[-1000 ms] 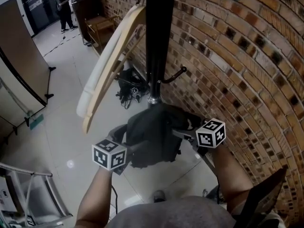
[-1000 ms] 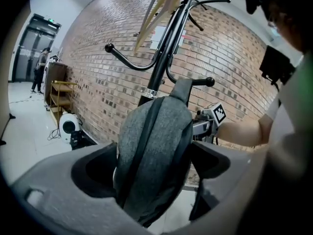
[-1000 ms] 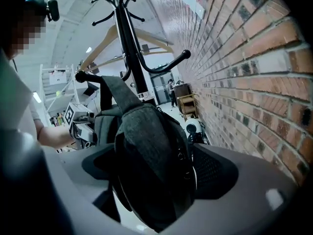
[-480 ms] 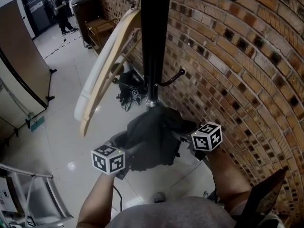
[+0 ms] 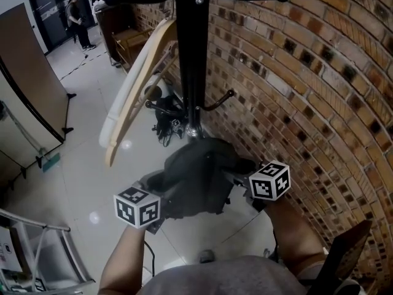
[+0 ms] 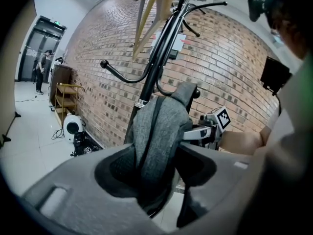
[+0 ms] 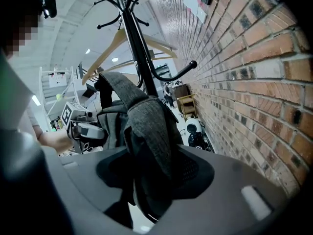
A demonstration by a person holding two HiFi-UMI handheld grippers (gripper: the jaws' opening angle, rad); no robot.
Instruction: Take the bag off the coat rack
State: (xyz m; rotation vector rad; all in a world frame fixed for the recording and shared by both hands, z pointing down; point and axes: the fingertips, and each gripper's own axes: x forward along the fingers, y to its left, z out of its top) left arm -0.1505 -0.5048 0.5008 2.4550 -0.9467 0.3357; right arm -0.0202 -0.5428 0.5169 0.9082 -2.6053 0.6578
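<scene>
Bag [image 5: 195, 180] hangs pinched between the closing fingers of left gripper [image 6: 155, 176] and right gripper [image 7: 150, 176].

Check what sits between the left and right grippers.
The grey bag, per head view; left gripper and right gripper jaws are closing on its fabric from either side.
</scene>
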